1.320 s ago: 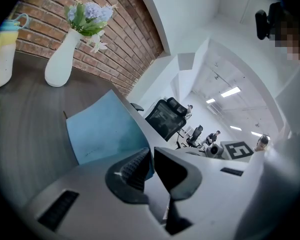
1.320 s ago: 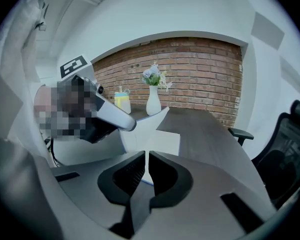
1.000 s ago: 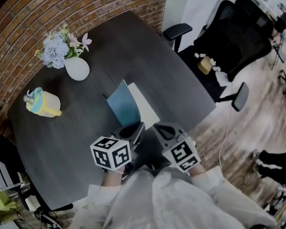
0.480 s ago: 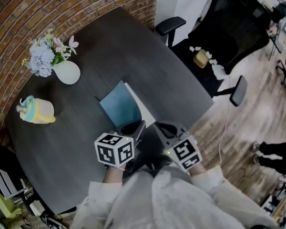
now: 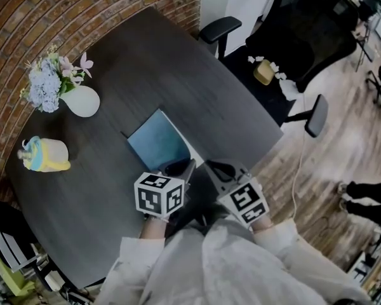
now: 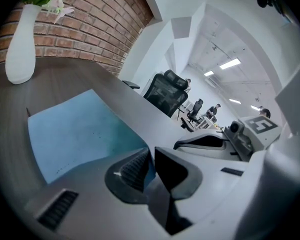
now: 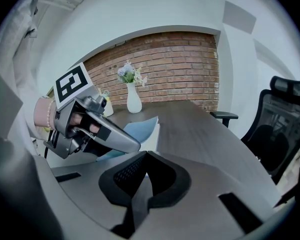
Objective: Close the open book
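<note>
Near the dark round wooden table's [image 5: 178, 68] front edge a thin blue-covered book [image 5: 155, 142] is laid, judged light and floppy. Its cover's free edge is held in the left gripper's [image 6: 151, 159] narrow, just-loosening jaws; the right gripper [image 7: 144, 159] is closed, empty.

A dark desk [image 5: 178, 62] with rounded corners stands against a curved red brick wall [image 5: 70, 11]. At its far left a white vase [image 5: 82, 101] holds pale blue and pink flowers [image 5: 47, 81]. Nearer, by the left edge and apart from the vase, sits a yellow and light blue pot [image 5: 46, 156]. Beyond the desk's far right side is a black office chair [image 5: 298, 30] with a small yellow thing [image 5: 263, 74] on its seat. Wooden floor [image 5: 324, 164] spreads to the right, where a person's legs [image 5: 371, 190] in dark trousers show at the edge.
</note>
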Tool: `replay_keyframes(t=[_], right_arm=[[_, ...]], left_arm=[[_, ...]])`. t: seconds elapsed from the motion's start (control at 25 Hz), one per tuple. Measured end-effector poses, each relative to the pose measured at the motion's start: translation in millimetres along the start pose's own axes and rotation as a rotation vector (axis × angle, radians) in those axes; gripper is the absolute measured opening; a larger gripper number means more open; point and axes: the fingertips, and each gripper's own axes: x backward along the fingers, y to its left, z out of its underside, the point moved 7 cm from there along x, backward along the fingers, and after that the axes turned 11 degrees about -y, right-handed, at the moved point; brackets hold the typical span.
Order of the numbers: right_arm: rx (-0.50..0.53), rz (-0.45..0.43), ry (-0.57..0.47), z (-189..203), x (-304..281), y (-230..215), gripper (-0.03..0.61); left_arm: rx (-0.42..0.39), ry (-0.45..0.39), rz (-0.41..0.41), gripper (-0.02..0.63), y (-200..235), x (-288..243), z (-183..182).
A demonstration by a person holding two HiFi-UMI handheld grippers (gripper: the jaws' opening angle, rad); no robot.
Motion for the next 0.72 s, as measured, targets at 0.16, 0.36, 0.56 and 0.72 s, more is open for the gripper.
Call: replay_keyframes(t=[0.16, 0.36, 0.56, 0.72], right_arm=[[0.004, -0.010, 0.038, -3.2, 0.2, -1.1, 0.006], [-0.006, -0.003, 0.049, 2.0, 1.8, -2.5, 0.006], [-0.036, -0.002, 0.049, 7.6, 3.0, -5.5, 0.006], [-0.040, -0.006, 0.061, 11.7, 3.9, -5.8, 0.006]], left_arm=[[-0.018, 0.020, 0.000, 0.041, 2.2, -7.3, 0.7], [-0.044, 0.044, -0.003, 0.045, 2.8, -14.8, 3.2], [-0.044, 0.058, -0.012, 0.051, 3.3, -21.9, 5.1], [-0.044, 0.073, -0.016, 0.055, 3.2, -25.7, 4.9]])
